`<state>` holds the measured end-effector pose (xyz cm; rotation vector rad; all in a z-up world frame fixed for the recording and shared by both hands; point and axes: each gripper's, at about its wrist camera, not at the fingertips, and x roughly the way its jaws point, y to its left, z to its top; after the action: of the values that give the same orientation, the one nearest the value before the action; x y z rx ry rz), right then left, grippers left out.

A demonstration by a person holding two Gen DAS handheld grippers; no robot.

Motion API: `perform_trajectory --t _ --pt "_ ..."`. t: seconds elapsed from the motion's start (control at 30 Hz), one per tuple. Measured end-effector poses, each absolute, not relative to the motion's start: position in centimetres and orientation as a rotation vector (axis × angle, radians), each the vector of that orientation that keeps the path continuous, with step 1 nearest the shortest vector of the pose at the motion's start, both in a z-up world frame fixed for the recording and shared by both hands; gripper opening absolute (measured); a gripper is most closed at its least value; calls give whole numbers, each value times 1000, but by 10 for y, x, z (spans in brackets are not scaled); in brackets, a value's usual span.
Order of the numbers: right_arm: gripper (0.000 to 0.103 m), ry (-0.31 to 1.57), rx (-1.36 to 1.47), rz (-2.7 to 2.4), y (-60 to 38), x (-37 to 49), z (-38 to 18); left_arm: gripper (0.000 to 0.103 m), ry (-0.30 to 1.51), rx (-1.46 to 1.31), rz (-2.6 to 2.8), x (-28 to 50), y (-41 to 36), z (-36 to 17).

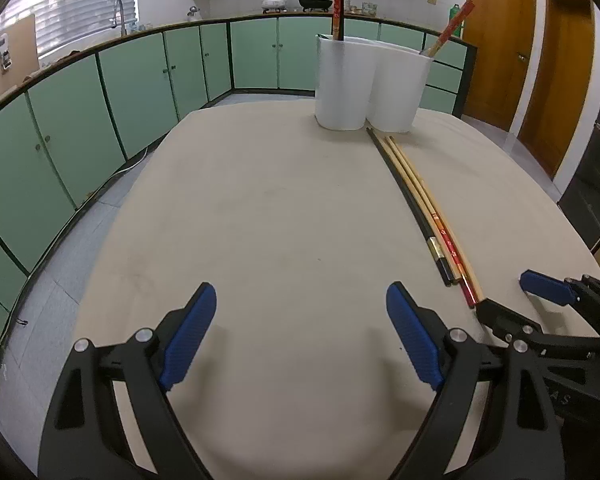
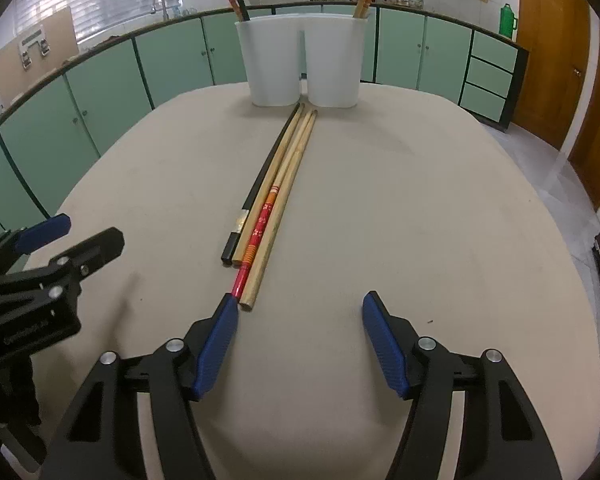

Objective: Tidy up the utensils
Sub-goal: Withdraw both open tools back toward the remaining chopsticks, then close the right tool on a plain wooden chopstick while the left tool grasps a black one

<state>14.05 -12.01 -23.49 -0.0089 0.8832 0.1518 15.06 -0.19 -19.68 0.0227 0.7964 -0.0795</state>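
Just before the white holder [image 2: 304,64], which stands at the far end of the counter [image 2: 420,200], 4 chopsticks [image 2: 278,184] lie side by side, their tips near its base. More chopsticks stand inside the holder. The right gripper [image 2: 296,336] is at their near ends, jaws apart, gripping nothing, its left finger [image 2: 216,344] touching the red one. Left of them, the left gripper [image 1: 300,336] is wide open and empty.
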Motion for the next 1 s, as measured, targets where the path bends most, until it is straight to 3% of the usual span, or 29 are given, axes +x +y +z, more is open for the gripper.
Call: perform_trajectory --t 0.47,0.7,0.77,0.83,1.0 --pt "58 860 94 132 -149 133 -229 85 801 5 -78 153 -4 -197" --pt "37 871 69 137 -138 142 -234 85 803 5 -78 154 -4 -198" --pt "17 873 54 137 -136 145 -234 86 806 2 -80 154 -4 -198" --pt "7 873 54 146 -136 145 -234 86 809 1 -85 156 -6 -198" --pt "7 857 44 139 -140 142 -232 86 814 12 -110 158 -17 -199"
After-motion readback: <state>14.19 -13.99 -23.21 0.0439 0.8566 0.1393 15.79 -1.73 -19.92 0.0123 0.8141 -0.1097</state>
